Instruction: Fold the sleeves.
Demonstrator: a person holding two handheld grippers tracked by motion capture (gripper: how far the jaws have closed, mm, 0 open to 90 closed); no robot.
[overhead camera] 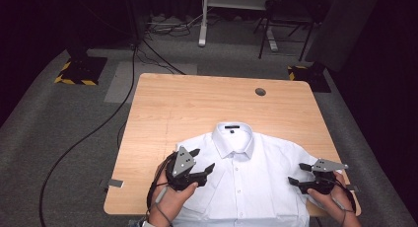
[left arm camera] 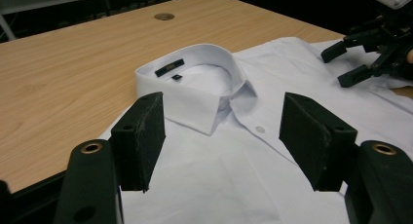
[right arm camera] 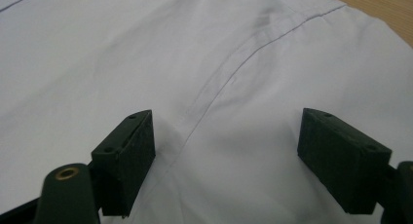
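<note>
A: Where's the shirt (overhead camera: 246,172)?
B: Flat on the worktop (overhead camera: 172,103), collar (left arm camera: 195,83) away from the person. The left claw (overhead camera: 203,160) hovers open over one shoulder, the right claw (overhead camera: 298,173) open over the other sleeve seam (right arm camera: 229,73). Both are empty and equally near.

One white shirt (overhead camera: 244,180), one table (overhead camera: 172,103), two tools, left (overhead camera: 203,160) and right (overhead camera: 297,173).
</note>
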